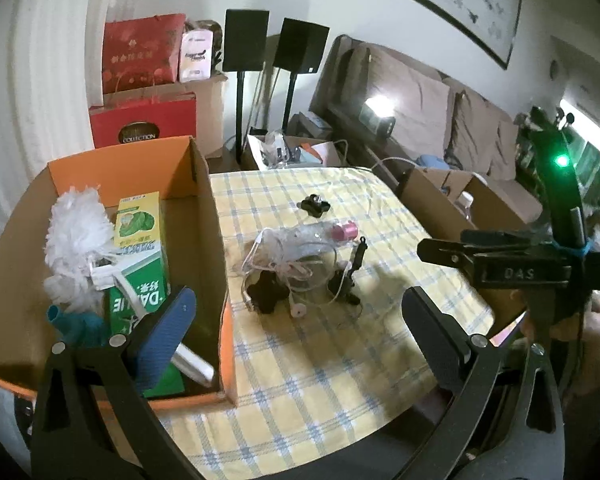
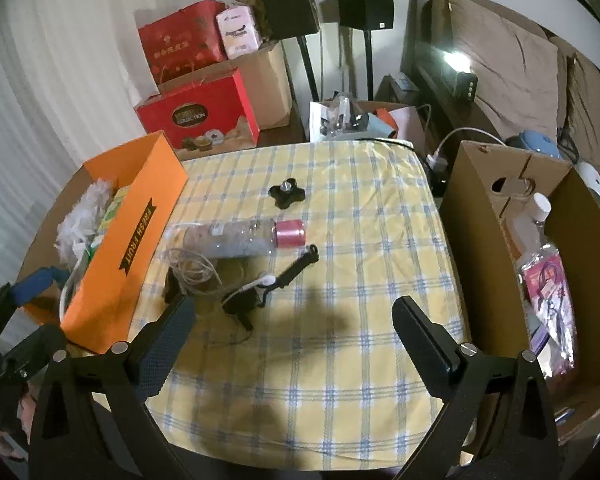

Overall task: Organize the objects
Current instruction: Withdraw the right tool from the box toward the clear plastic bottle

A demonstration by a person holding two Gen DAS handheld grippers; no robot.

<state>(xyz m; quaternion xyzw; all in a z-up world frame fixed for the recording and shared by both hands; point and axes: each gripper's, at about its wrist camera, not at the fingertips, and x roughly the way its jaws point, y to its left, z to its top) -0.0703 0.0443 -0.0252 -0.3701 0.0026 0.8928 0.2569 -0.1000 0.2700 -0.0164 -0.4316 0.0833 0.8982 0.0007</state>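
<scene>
On the yellow checked tablecloth (image 1: 320,360) lie a clear plastic bottle (image 1: 300,240) (image 2: 228,240) with a pink cap, tangled white earphones (image 1: 276,268) (image 2: 192,268), a black mount arm (image 1: 350,276) (image 2: 260,288) and a black star knob (image 1: 313,204) (image 2: 287,194). A second dark knob (image 1: 266,296) sits under the cable. My left gripper (image 1: 300,320) is open above the near side of this pile, its left finger over the orange box (image 1: 216,216) (image 2: 140,216). My right gripper (image 2: 294,320) is open over bare cloth, holding nothing.
The orange box holds a white duster (image 1: 76,236), a green carton (image 1: 140,248) and a teal item. A brown cardboard box (image 2: 472,208) with bottles and packets stands right of the table. Red gift bags, speakers on stands and a sofa lie beyond.
</scene>
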